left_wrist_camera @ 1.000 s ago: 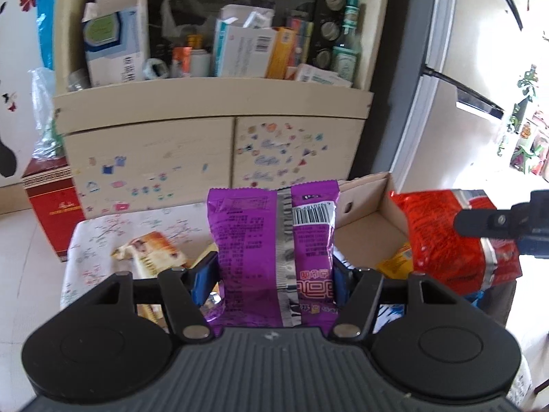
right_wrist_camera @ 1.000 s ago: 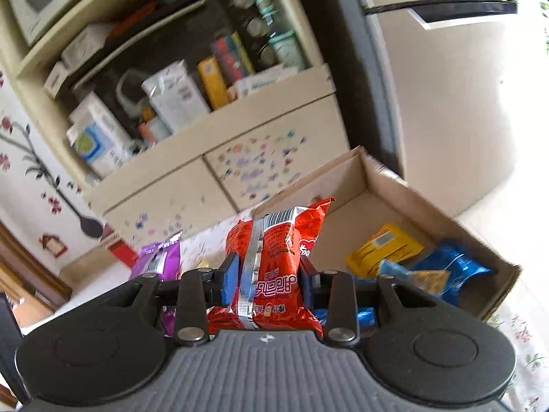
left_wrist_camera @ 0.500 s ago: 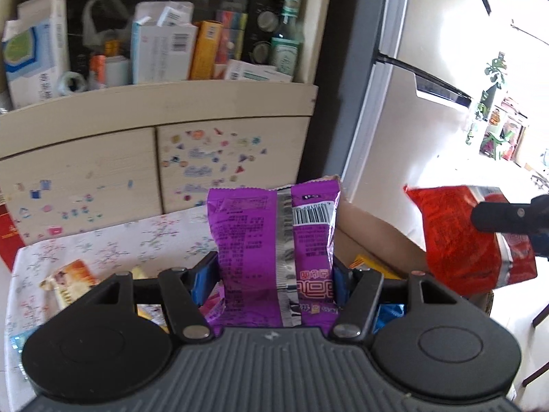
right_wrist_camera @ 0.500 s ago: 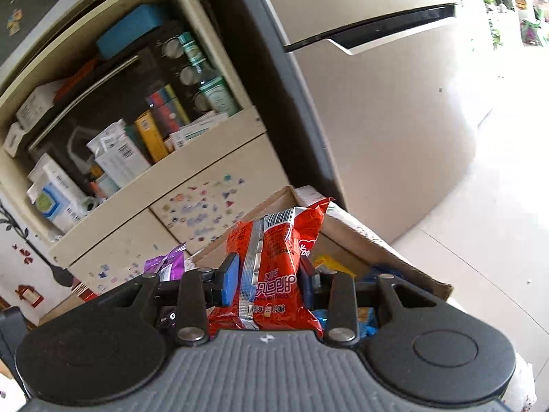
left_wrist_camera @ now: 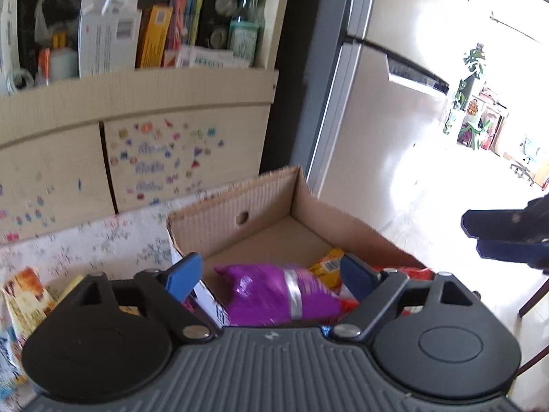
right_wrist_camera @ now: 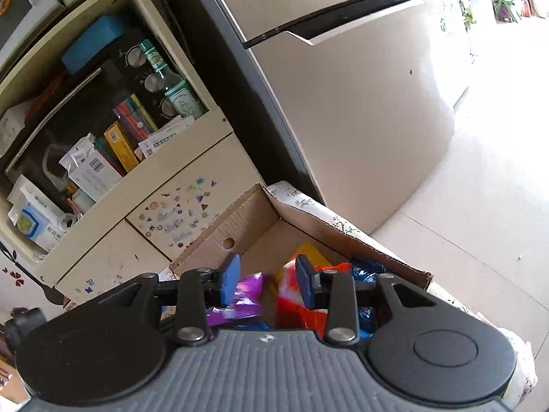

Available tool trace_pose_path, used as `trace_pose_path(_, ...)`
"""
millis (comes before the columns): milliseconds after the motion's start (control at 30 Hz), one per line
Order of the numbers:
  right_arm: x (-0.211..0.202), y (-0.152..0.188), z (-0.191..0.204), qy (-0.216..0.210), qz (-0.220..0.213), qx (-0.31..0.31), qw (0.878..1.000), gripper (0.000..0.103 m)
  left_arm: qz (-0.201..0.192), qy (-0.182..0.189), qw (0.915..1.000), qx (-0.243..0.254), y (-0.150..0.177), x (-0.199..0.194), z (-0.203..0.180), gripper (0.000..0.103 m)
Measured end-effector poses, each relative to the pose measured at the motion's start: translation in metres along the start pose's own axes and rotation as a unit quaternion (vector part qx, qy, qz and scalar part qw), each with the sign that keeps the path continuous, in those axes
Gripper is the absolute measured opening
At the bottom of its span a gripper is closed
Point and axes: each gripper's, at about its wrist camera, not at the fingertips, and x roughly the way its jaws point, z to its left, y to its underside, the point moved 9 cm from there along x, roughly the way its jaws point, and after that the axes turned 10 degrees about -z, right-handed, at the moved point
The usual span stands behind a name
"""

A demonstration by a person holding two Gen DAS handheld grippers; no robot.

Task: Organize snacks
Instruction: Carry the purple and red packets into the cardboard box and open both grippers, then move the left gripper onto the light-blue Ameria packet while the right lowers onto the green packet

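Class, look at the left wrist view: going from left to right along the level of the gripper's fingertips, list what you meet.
Orange-and-cream snack packet on the floral tablecloth → left blue finger pad → purple foil snack bag in the brown cardboard box → right blue finger pad → the other black gripper.

**Table with flowered cloth**

Carrying a flower-printed cloth [left_wrist_camera: 103,240] and, on it, an open cardboard box [left_wrist_camera: 219,219] at the right end. Also lying on it at left, a yellow-and-white snack packet [left_wrist_camera: 25,295].

Bright daylight glares at right; fisheye edges bend, slight motion blur.
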Motion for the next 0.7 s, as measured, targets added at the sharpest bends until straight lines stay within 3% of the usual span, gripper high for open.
trace_pose_path(233, 0.003, 0.008, 0.009, -0.015, 0.019, -0.002, 1.000, 0.045, -0.008, -0.018, 0.9997, -0.013, -0.016, -0.018, 0.021, 0.089)
trace_pose_path(367, 0.005, 0.015, 0.023, -0.033, 0.030, -0.018, 0.999, 0.052, -0.006, -0.034, 0.9992, -0.021, -0.019, -0.034, 0.043, 0.089)
trace_pose_path(700, 0.008, 0.033, 0.057, -0.068, 0.047, -0.063, 0.995, 0.052, 0.000, -0.079, 0.9966, -0.022, -0.017, -0.078, 0.103, 0.090)
